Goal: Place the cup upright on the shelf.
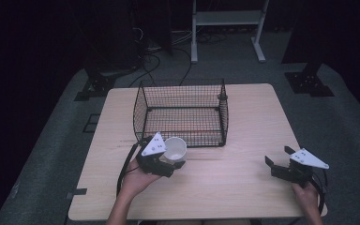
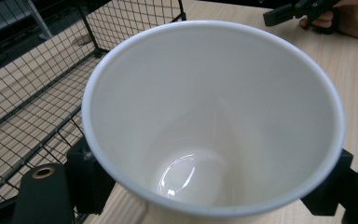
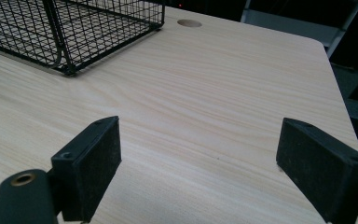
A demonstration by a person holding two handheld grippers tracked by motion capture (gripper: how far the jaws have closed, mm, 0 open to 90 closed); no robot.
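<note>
From above I see a dark room and a pale wooden table (image 1: pixel 243 122); my left gripper (image 1: pixel 161 161) clamps a white cup (image 1: pixel 175 149) just before the wire basket (image 1: pixel 180 112). Its own view shows glossy, slippery-looking walls (image 2: pixel 214 93), likely rigid and breakable, so I'd grip the sides. My right gripper (image 3: pixel 198 163) gapes wide, empty.
</note>
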